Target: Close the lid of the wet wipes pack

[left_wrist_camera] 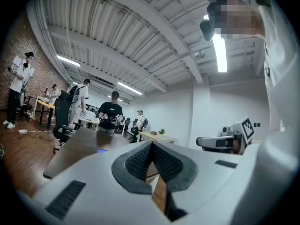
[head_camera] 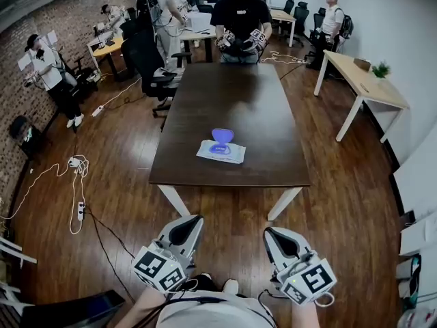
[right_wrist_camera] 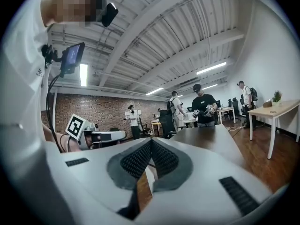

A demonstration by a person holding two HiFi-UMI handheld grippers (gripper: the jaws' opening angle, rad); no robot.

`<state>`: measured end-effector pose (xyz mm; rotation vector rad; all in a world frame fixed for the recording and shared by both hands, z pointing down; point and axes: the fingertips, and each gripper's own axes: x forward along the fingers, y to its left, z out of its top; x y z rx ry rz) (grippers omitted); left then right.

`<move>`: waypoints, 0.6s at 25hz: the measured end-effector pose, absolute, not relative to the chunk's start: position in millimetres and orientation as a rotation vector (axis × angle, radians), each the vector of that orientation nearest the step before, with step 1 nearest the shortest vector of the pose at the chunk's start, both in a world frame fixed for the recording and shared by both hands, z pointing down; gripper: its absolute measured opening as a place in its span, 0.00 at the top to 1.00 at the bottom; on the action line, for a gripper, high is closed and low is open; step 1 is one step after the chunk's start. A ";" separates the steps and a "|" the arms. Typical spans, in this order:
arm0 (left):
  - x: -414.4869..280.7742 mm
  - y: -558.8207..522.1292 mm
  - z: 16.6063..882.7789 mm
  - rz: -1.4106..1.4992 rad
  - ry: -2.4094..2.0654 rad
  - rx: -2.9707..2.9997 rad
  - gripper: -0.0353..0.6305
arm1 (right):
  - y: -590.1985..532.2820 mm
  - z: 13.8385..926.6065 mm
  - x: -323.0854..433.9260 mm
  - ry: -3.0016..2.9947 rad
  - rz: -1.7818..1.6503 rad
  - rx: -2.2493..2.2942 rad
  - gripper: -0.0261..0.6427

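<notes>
A white wet wipes pack [head_camera: 221, 151] lies near the front edge of the dark wooden table [head_camera: 252, 101]; its purple lid [head_camera: 222, 137] stands open, flipped toward the far side. Both grippers are held low in front of the table, well short of the pack. My left gripper [head_camera: 189, 229] is shut with nothing between its jaws, and its own view shows the ribbed pads [left_wrist_camera: 140, 161] touching. My right gripper [head_camera: 277, 239] is also shut and empty, pads [right_wrist_camera: 154, 158] meeting at the tips. In the left gripper view the lid [left_wrist_camera: 101, 150] is a faint purple spot.
A person in black [head_camera: 240, 16] stands at the table's far end holding grippers. Office chairs [head_camera: 153, 67] stand at the left, a light desk [head_camera: 365, 80] with a plant at the right. Cables and a power strip [head_camera: 80, 210] lie on the wooden floor at left.
</notes>
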<state>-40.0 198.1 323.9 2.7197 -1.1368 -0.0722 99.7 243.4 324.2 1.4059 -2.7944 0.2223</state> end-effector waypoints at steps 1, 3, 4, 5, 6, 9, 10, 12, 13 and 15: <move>-39.1 198.5 323.9 -0.072 -1.143 2.715 0.94 | 243.8 324.4 101.2 -2.798 0.228 1.401 0.95; -37.2 198.4 323.8 -0.071 -1.153 2.708 0.94 | 243.6 324.4 104.2 -2.803 0.235 1.393 0.95; -36.2 197.8 323.6 -0.070 -1.158 2.706 0.94 | 242.9 324.3 105.5 -2.806 0.238 1.389 0.95; -35.1 197.0 323.3 -0.068 -1.161 2.706 0.94 | 242.0 324.1 106.4 -2.809 0.241 1.386 0.95; -34.2 196.1 323.1 -0.067 -1.162 2.707 0.94 | 241.1 324.2 107.0 -2.814 0.244 1.382 0.95; -32.2 190.7 324.6 -0.063 -1.165 2.707 0.94 | 235.2 325.8 107.5 -2.826 0.251 1.371 0.95; -31.7 187.5 325.6 -0.062 -1.165 2.706 0.94 | 231.8 326.6 107.4 -2.828 0.253 1.367 0.95; -30.7 179.3 327.8 -0.060 -1.164 2.703 0.94 | 224.1 327.7 106.3 -2.835 0.257 1.360 0.95; -30.3 174.4 328.5 -0.061 -1.164 2.703 0.94 | 220.0 328.2 105.5 -2.840 0.257 1.357 0.95; -29.4 162.9 328.9 -0.067 -1.163 2.706 0.94 | 210.4 329.1 104.0 -2.842 0.257 1.355 0.95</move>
